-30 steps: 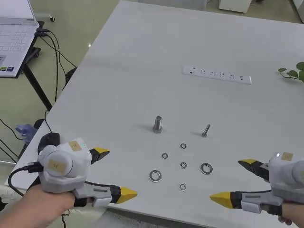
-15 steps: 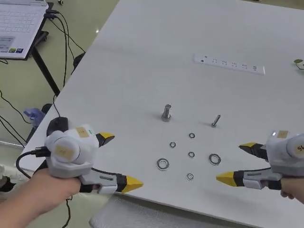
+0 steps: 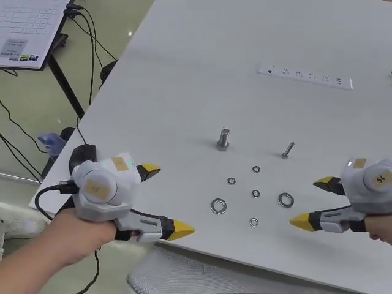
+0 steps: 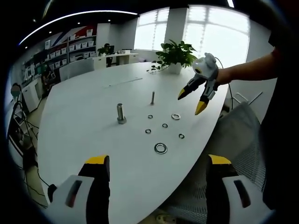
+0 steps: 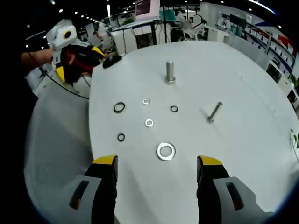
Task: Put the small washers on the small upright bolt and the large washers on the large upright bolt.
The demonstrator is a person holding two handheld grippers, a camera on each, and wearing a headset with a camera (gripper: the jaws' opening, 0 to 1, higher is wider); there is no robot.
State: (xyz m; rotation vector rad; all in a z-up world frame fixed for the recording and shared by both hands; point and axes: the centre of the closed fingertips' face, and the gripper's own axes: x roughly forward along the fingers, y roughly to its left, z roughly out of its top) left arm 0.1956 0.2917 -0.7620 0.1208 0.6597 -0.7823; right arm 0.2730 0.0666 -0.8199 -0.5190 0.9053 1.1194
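On the white table [image 3: 184, 92], all task parts sat loose in the middle-near area. Laptop [image 3: 27, 30] was off the table at 10 o'clock. Power strip [image 3: 304, 76] lay flat at 12 o'clock, on the far side. Left gripper [image 3: 170, 199] hovered at the near edge, 8 o'clock from the large bolt [image 3: 223, 139], with jaws spread wide and nothing between them. Right gripper [image 3: 310, 202] hovered at 4 o'clock from that bolt, with jaws also spread and empty. The large bolt stood upright, head down. The small bolt [image 3: 287, 150] stood at its 3 o'clock, well apart. All six washers lay flat on the table, on the near side of the bolts. First large washer [image 3: 218, 205] lay at 6 o'clock of the large bolt. Second large washer [image 3: 285, 199] lay at 6 o'clock of the small bolt, near the right gripper's tips. Four small washers [image 3: 255, 193] were scattered between the large ones. One lay at 5 o'clock of the large bolt, one at 7 o'clock of the small bolt, one central, and one nearest the table edge.
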